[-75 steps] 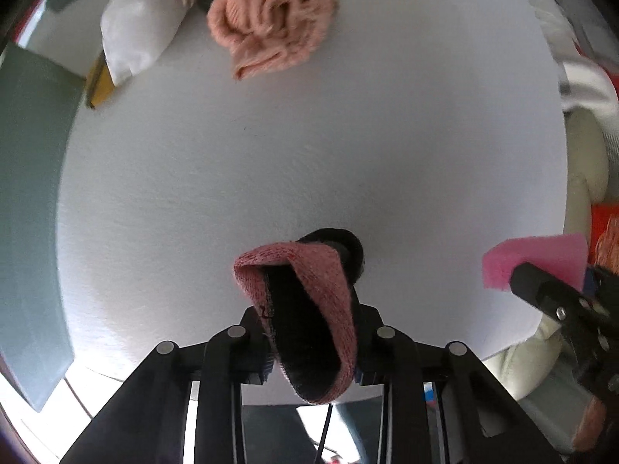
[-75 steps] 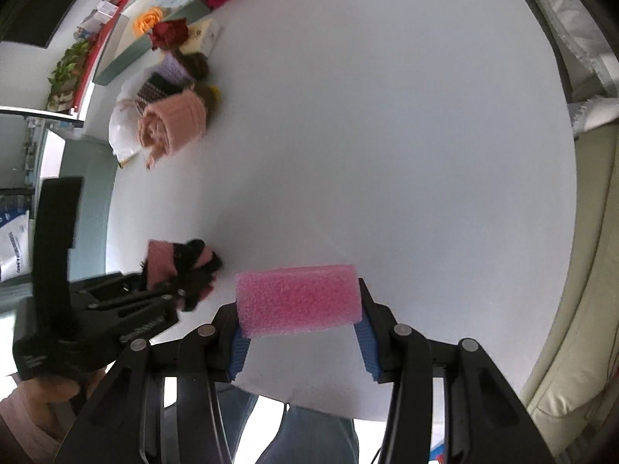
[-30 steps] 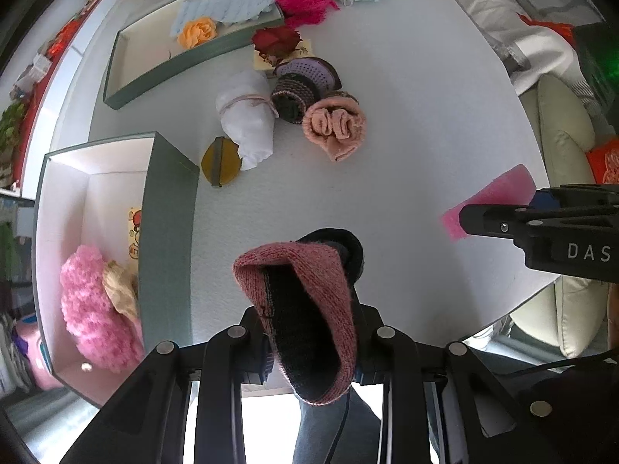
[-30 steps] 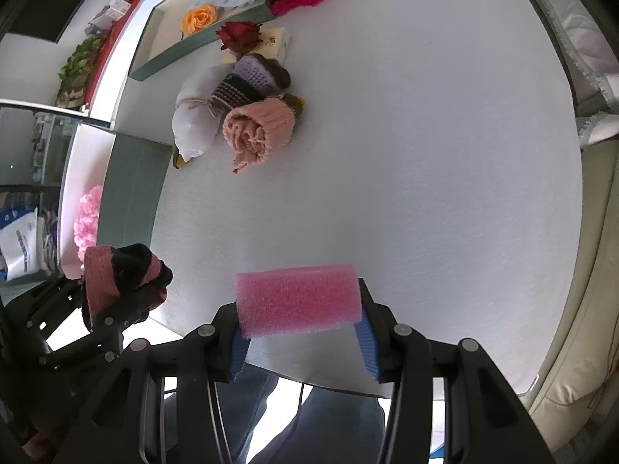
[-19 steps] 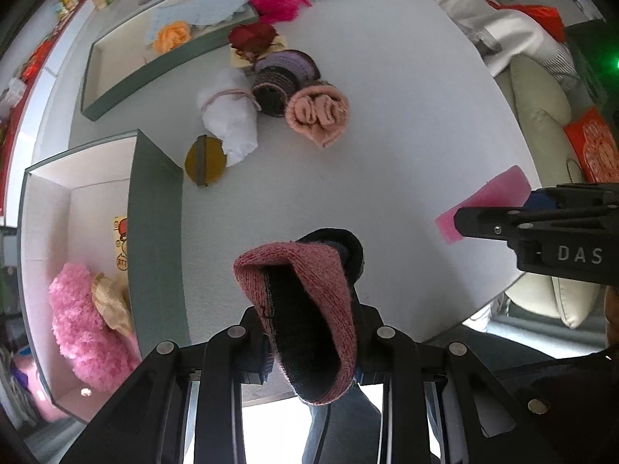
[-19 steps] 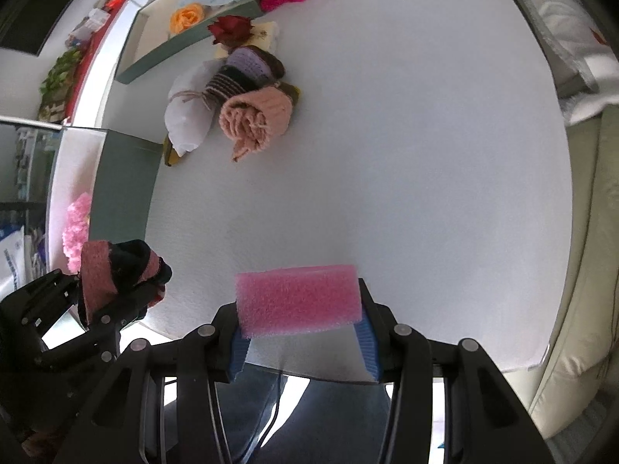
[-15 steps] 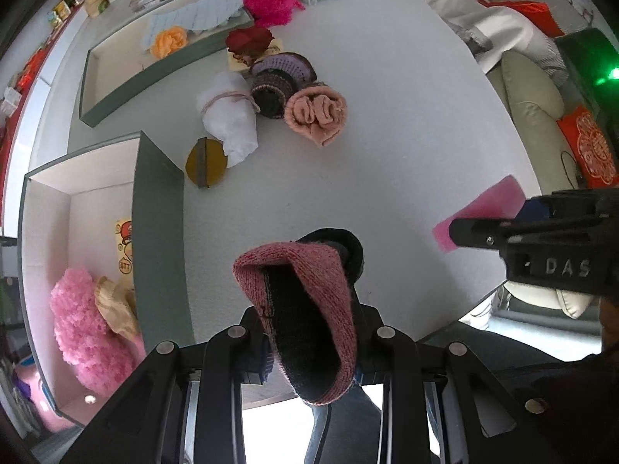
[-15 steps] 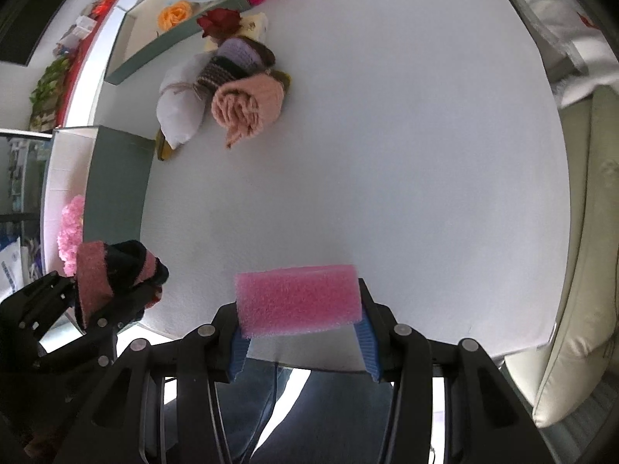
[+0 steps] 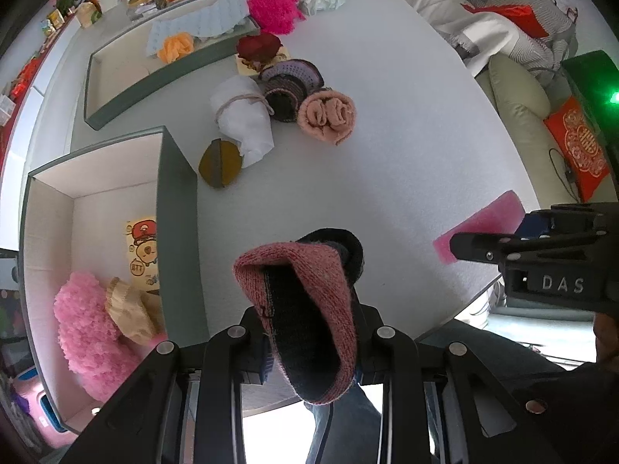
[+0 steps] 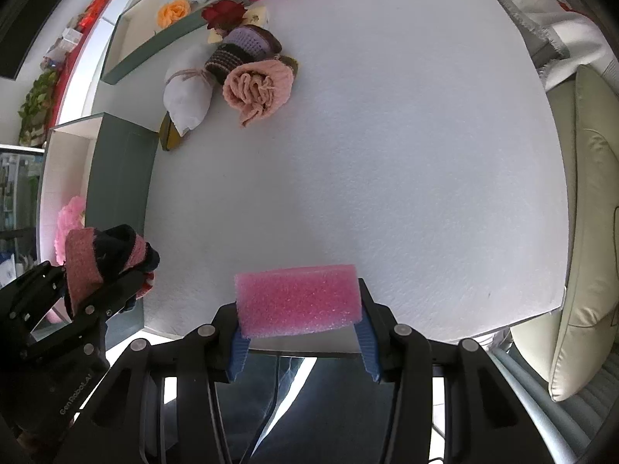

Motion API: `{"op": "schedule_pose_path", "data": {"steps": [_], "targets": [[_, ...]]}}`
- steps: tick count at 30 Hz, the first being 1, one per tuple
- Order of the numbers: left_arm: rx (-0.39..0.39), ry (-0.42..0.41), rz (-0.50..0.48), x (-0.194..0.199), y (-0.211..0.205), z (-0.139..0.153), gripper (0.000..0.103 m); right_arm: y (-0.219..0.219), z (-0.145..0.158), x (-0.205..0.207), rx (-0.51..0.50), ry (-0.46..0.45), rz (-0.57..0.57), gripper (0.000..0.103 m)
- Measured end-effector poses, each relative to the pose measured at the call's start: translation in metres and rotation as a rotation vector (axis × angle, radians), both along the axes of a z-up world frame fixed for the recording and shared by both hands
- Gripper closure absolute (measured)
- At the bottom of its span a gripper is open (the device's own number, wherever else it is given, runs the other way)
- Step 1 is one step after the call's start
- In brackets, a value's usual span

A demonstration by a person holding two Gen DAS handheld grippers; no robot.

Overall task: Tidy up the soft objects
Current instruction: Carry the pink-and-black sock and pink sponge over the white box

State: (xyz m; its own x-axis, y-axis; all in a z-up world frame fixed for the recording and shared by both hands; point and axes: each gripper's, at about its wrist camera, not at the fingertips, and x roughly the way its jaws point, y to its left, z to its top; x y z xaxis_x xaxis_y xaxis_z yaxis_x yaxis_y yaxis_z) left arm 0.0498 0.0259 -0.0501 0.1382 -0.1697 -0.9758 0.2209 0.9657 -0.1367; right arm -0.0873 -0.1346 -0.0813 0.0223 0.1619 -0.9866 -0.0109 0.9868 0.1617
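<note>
Both grippers are now lifting clear: your left gripper [image 9: 309, 332] is clamping the pink-and-black knitted roll [image 9: 305, 309], nearer the green open box [image 9: 174, 208]; your right gripper [image 10: 300, 324] is pinching the pink foam block [image 10: 298, 299] farther away.

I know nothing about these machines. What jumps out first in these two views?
Each gripper is already carrying something soft: the left gripper clamps a pink-and-black knitted sock, and the right gripper squeezes a pink foam sponge, both near the front edge of the white table. To the left stands an open green box with a fluffy pink item inside.
</note>
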Motion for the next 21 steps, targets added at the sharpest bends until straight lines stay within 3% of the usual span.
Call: {"op": "schedule_pose_path", "data": {"steps": [8,21], "targets": [[-0.026,-0.037,0.028,-0.001,0.014,0.008,0.073,0.021,0.011,-0.001,-0.032,-0.029,0.04,0.052],[-0.086,-0.072,0.167,-0.003,0.054,0.01,0.073,0.037,0.031,0.002,-0.09,-0.072,0.073,0.052]]}}
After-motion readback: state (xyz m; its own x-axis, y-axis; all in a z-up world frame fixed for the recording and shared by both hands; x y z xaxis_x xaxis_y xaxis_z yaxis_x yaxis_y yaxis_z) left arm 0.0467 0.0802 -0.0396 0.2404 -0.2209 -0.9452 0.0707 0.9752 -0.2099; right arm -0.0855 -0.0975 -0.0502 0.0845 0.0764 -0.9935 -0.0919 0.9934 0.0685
